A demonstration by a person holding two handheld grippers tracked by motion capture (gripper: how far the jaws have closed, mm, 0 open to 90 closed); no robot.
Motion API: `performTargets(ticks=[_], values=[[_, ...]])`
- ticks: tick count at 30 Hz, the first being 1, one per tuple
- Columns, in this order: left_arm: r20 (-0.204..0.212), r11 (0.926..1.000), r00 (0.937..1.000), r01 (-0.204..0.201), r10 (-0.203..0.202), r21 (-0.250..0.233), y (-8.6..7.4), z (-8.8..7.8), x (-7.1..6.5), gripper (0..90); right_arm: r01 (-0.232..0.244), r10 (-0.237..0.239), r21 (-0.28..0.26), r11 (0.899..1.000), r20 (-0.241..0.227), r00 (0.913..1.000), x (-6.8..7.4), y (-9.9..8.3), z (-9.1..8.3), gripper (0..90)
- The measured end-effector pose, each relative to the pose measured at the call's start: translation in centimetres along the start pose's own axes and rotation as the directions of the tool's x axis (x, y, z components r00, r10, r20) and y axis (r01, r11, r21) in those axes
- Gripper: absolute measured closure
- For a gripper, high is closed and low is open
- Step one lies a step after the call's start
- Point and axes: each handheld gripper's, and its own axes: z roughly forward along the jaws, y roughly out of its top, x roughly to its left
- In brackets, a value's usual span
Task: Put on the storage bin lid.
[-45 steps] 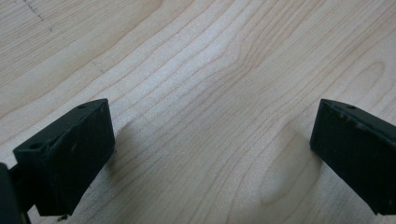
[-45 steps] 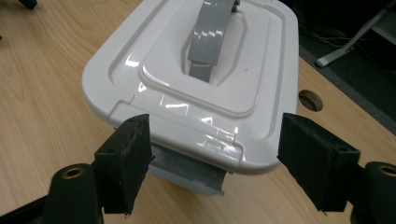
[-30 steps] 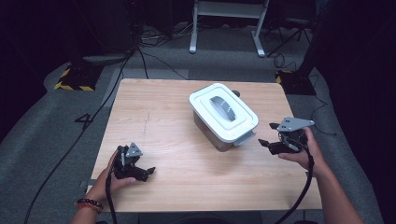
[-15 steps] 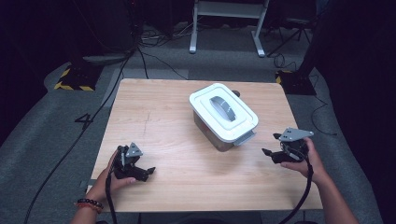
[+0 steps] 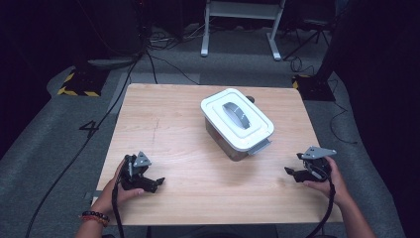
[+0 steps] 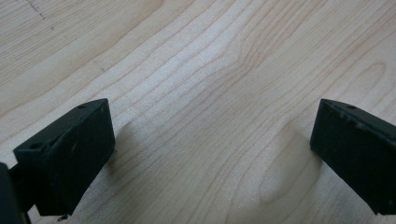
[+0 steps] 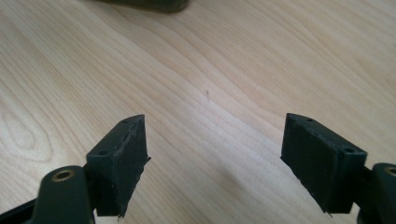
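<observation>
A clear storage box with a white lid (image 5: 236, 119) and a grey handle stands on the wooden table (image 5: 173, 124), right of centre toward the back. My left gripper (image 5: 154, 183) rests low at the front left of the table, held by a hand, jaws wide apart over bare wood (image 6: 210, 121). My right gripper (image 5: 292, 173) sits at the front right, near the table's right edge, also open with nothing between its jaws (image 7: 215, 144). The dark base of the box (image 7: 144, 4) peeks in at the top of the right gripper view.
The table stands on grey carpet with black cables (image 5: 99, 129) trailing along its left side. A white stand's legs (image 5: 237, 29) rise behind the table. Hazard-striped tape (image 5: 77, 91) marks the floor at the back left. Bare wood lies between the two grippers.
My right gripper has drawn back from beside the box toward the front right edge and sunk lower to the table. The left gripper has stayed put.
</observation>
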Motion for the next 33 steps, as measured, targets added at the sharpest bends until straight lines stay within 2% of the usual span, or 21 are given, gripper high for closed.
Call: performTargets(ticks=[7, 9, 13, 15, 17, 18, 33], values=[[0.002, 1.0000, 1.0000, 0.003, -0.003, -0.002, 0.0, 0.0, 0.0, 0.1, -0.068, 0.067, -0.022, 0.997, -0.012, 0.9977, -0.4, -1.9, 0.0, 22.6], [0.002, 1.0000, 1.0000, 0.003, -0.003, -0.002, 0.0, 0.0, 0.0, 0.1, -0.094, 0.093, -0.032, 0.995, -0.029, 0.9953, -0.4, -2.4, -0.1, 21.9], [0.002, 1.0000, 1.0000, 0.003, -0.003, -0.002, 0.0, 0.0, 0.0, 0.1, -0.141, 0.140, -0.045, 0.989, -0.029, 0.9897, -0.5, -3.4, 0.0, 20.8], [0.002, 1.0000, 1.0000, 0.003, -0.003, -0.002, 0.0, 0.0, 0.0, 0.1, -0.160, 0.160, -0.044, 0.986, -0.005, 0.9871, -0.5, -3.9, 0.3, 20.5], [0.002, 1.0000, 1.0000, 0.003, -0.003, -0.002, 0.0, 0.0, 0.0, 0.1, -0.180, 0.180, -0.042, 0.983, -0.008, 0.9837, -0.6, -4.2, 0.5, 19.5], [0.002, 1.0000, 1.0000, 0.003, -0.003, -0.002, 0.0, 0.0, 0.0, 0.1, -0.188, 0.188, -0.058, 0.980, -0.010, 0.9822, -0.6, -4.4, 0.5, 19.5], [0.000, 1.0000, 1.0000, 0.004, -0.004, -0.001, 0.0, 0.0, 0.0, 0.1, -0.214, 0.216, -0.060, 0.975, 0.032, 0.9758, -0.2, -4.4, 0.6, 17.5]])
